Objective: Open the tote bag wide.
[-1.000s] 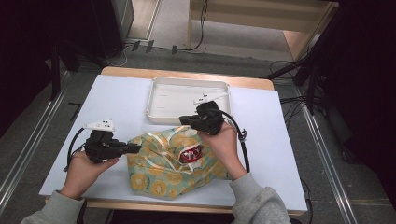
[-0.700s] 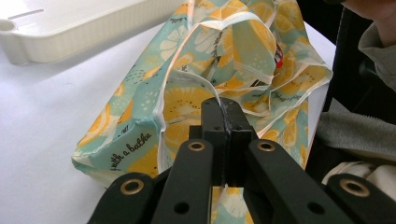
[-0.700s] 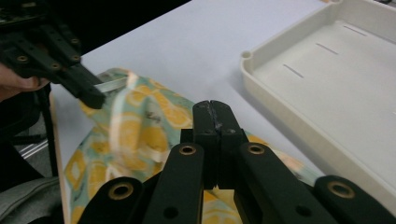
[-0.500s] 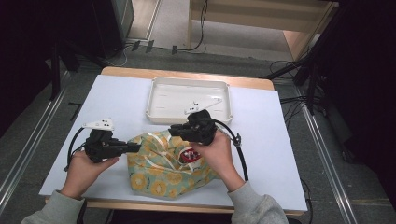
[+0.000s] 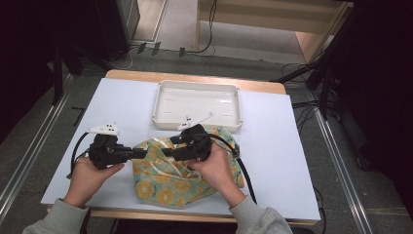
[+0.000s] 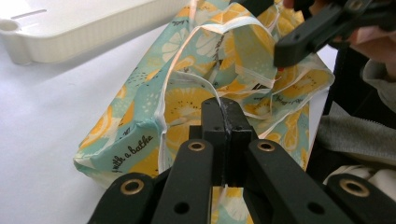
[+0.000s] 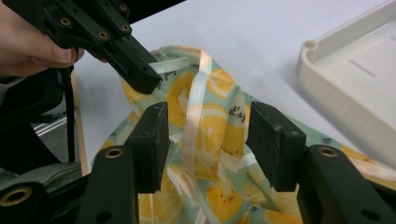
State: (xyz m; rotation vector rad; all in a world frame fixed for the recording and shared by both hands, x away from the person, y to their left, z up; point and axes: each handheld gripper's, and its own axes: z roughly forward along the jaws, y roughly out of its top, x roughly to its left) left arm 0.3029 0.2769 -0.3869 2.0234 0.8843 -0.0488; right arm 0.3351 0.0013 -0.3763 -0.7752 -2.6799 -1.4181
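Observation:
A teal cloth bag (image 5: pixel 168 187) printed with yellow fruit slices lies at the table's near middle. My left gripper (image 5: pixel 142 153) reaches in from the left and is shut on the bag's rim, where a pale ribbon (image 6: pixel 205 86) runs into the closed jaws (image 6: pixel 225 112). My right gripper (image 5: pixel 166 152) hangs over the bag's top, pointing left toward the other one. Its jaws have just been opening and now stand wide (image 7: pixel 205 123). A pale ribbon strap (image 7: pixel 195 100) rises between the pads, untouched. The left gripper's tips (image 7: pixel 142 77) show just beyond it.
A white plastic tray (image 5: pixel 197 100) sits behind the bag, close to its far edge, and shows again in the gripper views (image 6: pixel 70 28) (image 7: pixel 355 79). Black cables trail from both grippers across the white tabletop (image 5: pixel 277 146). The table's front edge is near my forearms.
The right gripper has come leftward and a little down over the bag, toward the left gripper, and its jaws have gone from shut to wide apart. The left gripper kept its hold and place.

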